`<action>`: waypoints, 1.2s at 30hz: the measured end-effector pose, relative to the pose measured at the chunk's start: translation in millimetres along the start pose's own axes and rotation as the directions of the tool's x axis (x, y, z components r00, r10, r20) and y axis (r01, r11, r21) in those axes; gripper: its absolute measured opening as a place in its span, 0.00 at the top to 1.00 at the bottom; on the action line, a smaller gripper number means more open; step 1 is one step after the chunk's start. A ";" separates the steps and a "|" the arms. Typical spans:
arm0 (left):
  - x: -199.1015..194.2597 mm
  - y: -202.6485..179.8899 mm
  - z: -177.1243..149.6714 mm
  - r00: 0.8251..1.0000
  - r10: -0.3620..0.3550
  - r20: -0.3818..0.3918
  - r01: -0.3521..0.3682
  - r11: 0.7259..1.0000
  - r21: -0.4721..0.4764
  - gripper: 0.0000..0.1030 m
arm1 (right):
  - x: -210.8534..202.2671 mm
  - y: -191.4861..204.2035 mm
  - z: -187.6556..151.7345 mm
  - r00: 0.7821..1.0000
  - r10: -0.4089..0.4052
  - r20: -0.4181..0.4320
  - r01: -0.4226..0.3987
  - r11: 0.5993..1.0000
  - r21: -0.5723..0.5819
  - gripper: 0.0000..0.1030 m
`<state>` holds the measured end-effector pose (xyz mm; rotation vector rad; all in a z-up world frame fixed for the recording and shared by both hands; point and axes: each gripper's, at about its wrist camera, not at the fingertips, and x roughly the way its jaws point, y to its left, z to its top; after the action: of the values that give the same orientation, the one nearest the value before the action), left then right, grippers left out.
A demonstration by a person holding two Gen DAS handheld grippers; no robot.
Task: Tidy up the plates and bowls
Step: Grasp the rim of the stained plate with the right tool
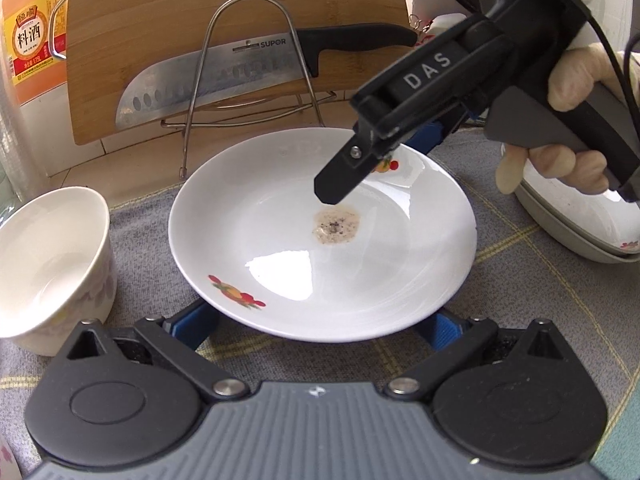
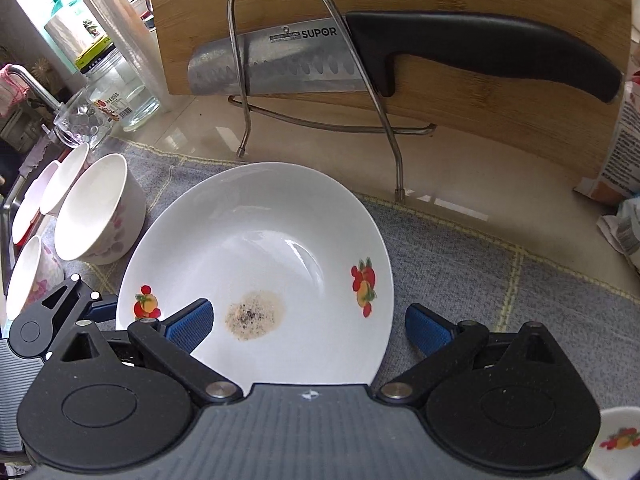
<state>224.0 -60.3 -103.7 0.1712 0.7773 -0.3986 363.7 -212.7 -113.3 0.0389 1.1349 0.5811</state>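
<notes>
A white plate [image 1: 320, 240] with fruit prints and a brown stain lies on the grey cloth [image 1: 540, 288]; it also shows in the right wrist view [image 2: 260, 248]. My left gripper [image 1: 320, 324] is open, its blue pads either side of the plate's near rim and partly under it. My right gripper [image 2: 308, 324] is open: one pad is over the plate's inside, the other outside its rim. The right gripper's body [image 1: 460, 92] hangs over the plate's far right edge. A white flowered bowl [image 1: 48, 264] stands left of the plate, also in the right wrist view [image 2: 96, 212].
A bamboo cutting board [image 1: 200, 20] leans at the back behind a wire rack [image 1: 248, 80] holding a knife [image 1: 260, 68]. A cooking wine bottle [image 1: 32, 40] stands back left. Stacked dishes [image 1: 580, 224] sit right. More bowls [image 2: 36, 232], a glass jar [image 2: 116, 88] and a sink edge are left.
</notes>
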 end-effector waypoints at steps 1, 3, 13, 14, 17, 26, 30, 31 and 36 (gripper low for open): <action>-0.6 0.2 -0.8 1.000 0.000 0.003 0.000 1.000 0.000 0.00 | 1.8 -0.8 3.9 1.000 0.013 -0.003 -0.013 1.000 -0.004 0.00; -1.7 -0.2 -2.1 1.000 -0.001 0.007 0.001 1.000 0.002 0.00 | 5.6 -1.9 11.6 0.999 0.042 -0.009 -0.042 0.999 -0.012 0.00; -7.0 -0.7 -5.8 0.999 -0.026 0.021 0.025 0.999 0.032 0.00 | 23.0 2.6 41.2 0.989 0.136 -0.061 -0.140 0.988 -0.066 0.00; -7.5 -1.0 -5.9 0.999 -0.027 0.021 0.026 0.999 0.037 0.00 | 24.3 3.3 43.2 0.988 0.140 -0.066 -0.145 0.987 -0.074 0.00; -8.7 -0.9 -5.4 0.999 -0.029 0.021 0.028 0.999 0.043 0.00 | 26.3 3.0 47.5 0.985 0.153 -0.077 -0.159 0.984 -0.086 0.00; -12.9 -3.5 -6.0 0.999 -0.025 0.030 0.023 0.998 0.061 0.00 | 27.7 3.5 49.4 0.983 0.159 -0.094 -0.169 0.979 -0.110 0.00; -14.0 -3.5 -6.3 0.999 -0.024 0.030 0.022 0.998 0.062 0.00 | 27.6 4.7 48.8 0.983 0.156 -0.094 -0.166 0.980 -0.114 0.00; -14.2 -3.5 -6.3 0.999 -0.024 0.031 0.022 0.998 0.063 0.00 | 27.5 5.0 48.5 0.983 0.155 -0.095 -0.165 0.980 -0.114 0.00; -14.8 -2.7 -5.9 0.999 -0.023 0.030 0.020 0.997 0.070 0.00 | 26.5 5.4 46.5 0.983 0.158 -0.095 -0.167 0.980 -0.103 0.00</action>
<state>209.6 -56.8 -97.3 0.2214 0.7361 -0.4480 409.2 -184.0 -113.6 0.0109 1.1882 0.7973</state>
